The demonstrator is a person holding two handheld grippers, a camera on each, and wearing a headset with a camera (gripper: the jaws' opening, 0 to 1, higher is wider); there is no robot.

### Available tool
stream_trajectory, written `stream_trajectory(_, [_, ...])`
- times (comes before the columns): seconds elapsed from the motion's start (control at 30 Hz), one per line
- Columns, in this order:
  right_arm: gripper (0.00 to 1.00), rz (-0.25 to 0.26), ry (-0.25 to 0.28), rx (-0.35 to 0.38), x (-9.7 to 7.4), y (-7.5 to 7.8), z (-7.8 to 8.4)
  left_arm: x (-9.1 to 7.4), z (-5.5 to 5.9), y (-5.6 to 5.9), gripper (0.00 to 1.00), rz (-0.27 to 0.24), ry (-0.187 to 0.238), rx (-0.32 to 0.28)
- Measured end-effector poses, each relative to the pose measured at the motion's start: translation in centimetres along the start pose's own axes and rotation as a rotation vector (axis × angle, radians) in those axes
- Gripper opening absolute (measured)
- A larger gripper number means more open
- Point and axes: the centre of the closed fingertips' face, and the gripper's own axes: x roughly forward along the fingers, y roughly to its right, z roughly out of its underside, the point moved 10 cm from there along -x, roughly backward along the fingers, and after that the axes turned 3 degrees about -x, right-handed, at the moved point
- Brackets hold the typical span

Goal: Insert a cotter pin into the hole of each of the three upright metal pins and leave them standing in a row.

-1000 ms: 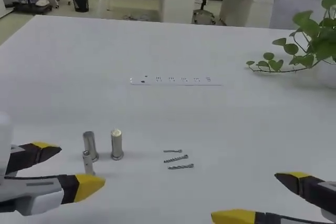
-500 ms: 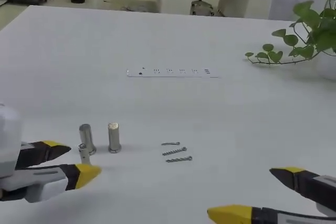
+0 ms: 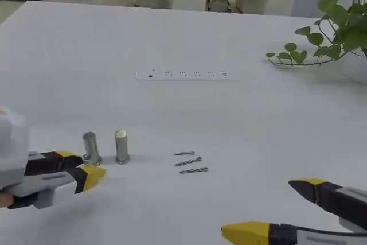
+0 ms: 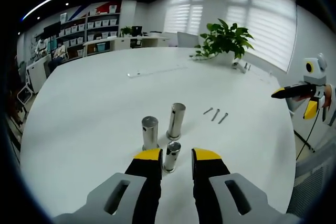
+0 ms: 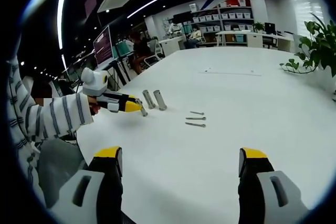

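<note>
Since the earlier frames the left tongs (image 3: 85,166) have advanced and narrowed their gap, so that the yellow tips now flank the nearest metal pin (image 4: 171,156). That pin stands upright on the white tabletop (image 3: 258,119), between the two tips. In the left gripper view a sliver of space shows at one side of it, so the jaws are still apart rather than clamped. Just beyond it stand the second metal pin (image 4: 149,132) and, beside that one, the third metal pin (image 4: 176,120), both upright and close together, forming a tight cluster with the first. To the right of the cluster, near but apart from it, three cotter pins (image 3: 191,162) lie flat, roughly parallel, one behind another. The right tongs (image 3: 258,207) hang low at the near edge of the tabletop, well apart from pins and cotter pins, their jaws spread wide and holding nothing. Farther back lies a white power strip (image 3: 186,75). A potted plant (image 3: 338,32) trails its leaves at the far right. In the right gripper view, a striped sleeve (image 5: 58,119) shows behind the left tongs.
</note>
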Motion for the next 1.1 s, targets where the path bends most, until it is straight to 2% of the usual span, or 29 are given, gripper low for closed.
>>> stream_trajectory(0.1, [0.91, -0.002, -0.001, -0.003, 0.0, 0.0, 0.0, 0.1, 0.1, -0.1, 0.14, -0.014, -0.005, 0.022])
stream_trajectory(0.3, [0.91, -0.004, 0.01, -0.019, -0.1, 0.0, -0.3, 0.3, 0.0, -0.2, 0.07, -0.034, 0.002, 0.025])
stream_trajectory(0.43, [0.91, -0.006, 0.027, -0.02, -0.2, -0.1, -0.6, 0.2, 0.0, -0.2, 0.07, -0.02, 0.003, -0.007])
stream_trajectory(0.47, [0.91, -0.004, 0.032, -0.024, -0.3, -0.1, -0.7, 0.2, 0.0, -0.2, 0.07, -0.005, 0.003, -0.035])
stream_trajectory(0.53, [0.91, -0.006, 0.036, -0.029, -0.4, -0.1, -0.8, 0.1, 0.0, -0.3, 0.06, -0.028, 0.024, -0.032])
stream_trajectory(0.73, [0.91, -0.004, 0.054, -0.036, -0.7, -0.3, -1.2, 0.0, 0.0, -0.1, 0.05, -0.033, 0.018, -0.022])
stream_trajectory(0.87, [0.92, -0.004, 0.072, -0.058, -0.9, -0.5, -1.6, -0.2, 0.0, 0.0, 0.05, -0.034, 0.008, 0.018])
stream_trajectory(0.93, [0.93, -0.011, 0.107, -0.089, -1.0, -0.6, -2.1, -0.4, 0.0, 0.0, 0.05, -0.057, 0.003, 0.063])
stream_trajectory(1.03, [0.94, -0.028, 0.138, -0.089, -1.1, -0.8, -2.6, -1.0, -0.2, 0.2, 0.05, -0.059, 0.021, 0.07])
stream_trajectory(1.1, [0.94, -0.033, 0.149, -0.102, -1.2, -0.9, -2.9, -1.4, -0.5, 0.4, 0.05, -0.042, 0.037, 0.083])
